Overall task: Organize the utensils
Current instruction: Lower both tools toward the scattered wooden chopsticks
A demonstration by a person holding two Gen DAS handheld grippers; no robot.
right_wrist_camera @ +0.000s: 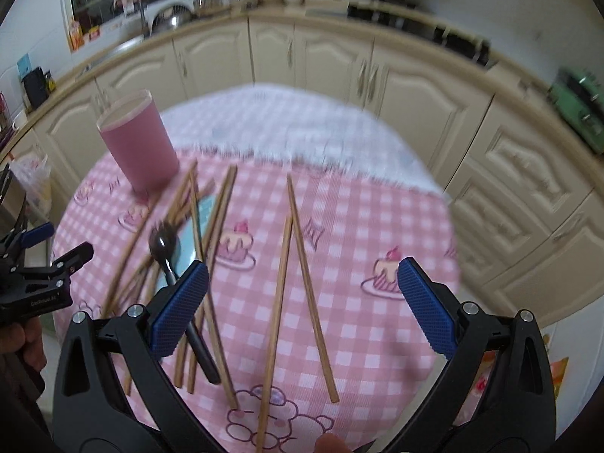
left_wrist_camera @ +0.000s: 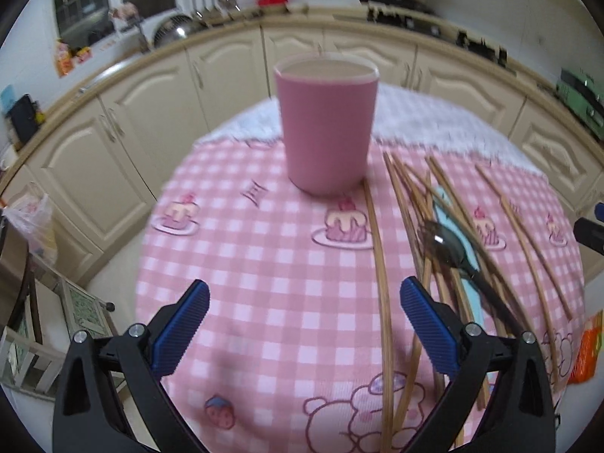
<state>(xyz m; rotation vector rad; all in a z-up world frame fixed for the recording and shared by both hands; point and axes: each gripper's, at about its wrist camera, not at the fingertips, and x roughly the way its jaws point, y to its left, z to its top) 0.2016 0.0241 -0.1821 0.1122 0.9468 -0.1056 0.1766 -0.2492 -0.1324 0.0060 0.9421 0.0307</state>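
Note:
A pink cup (left_wrist_camera: 326, 128) stands upright on the pink checked tablecloth (left_wrist_camera: 264, 264); it also shows in the right wrist view (right_wrist_camera: 137, 143). Several wooden chopsticks (left_wrist_camera: 381, 302) lie scattered to its right, with a black spoon (left_wrist_camera: 449, 253) across them. My left gripper (left_wrist_camera: 304, 321) is open and empty, hovering in front of the cup. My right gripper (right_wrist_camera: 302, 302) is open and empty above a crossed pair of chopsticks (right_wrist_camera: 298, 287). The black spoon (right_wrist_camera: 166, 249) and more chopsticks (right_wrist_camera: 211, 234) lie to its left. The left gripper (right_wrist_camera: 41, 260) shows at the left edge.
The round table (right_wrist_camera: 332, 139) has a white cloth part at the back. Cream kitchen cabinets (left_wrist_camera: 151, 113) curve behind it. A light blue card (right_wrist_camera: 196, 234) lies under the spoon. An orange packet (left_wrist_camera: 589, 347) sits at the right edge.

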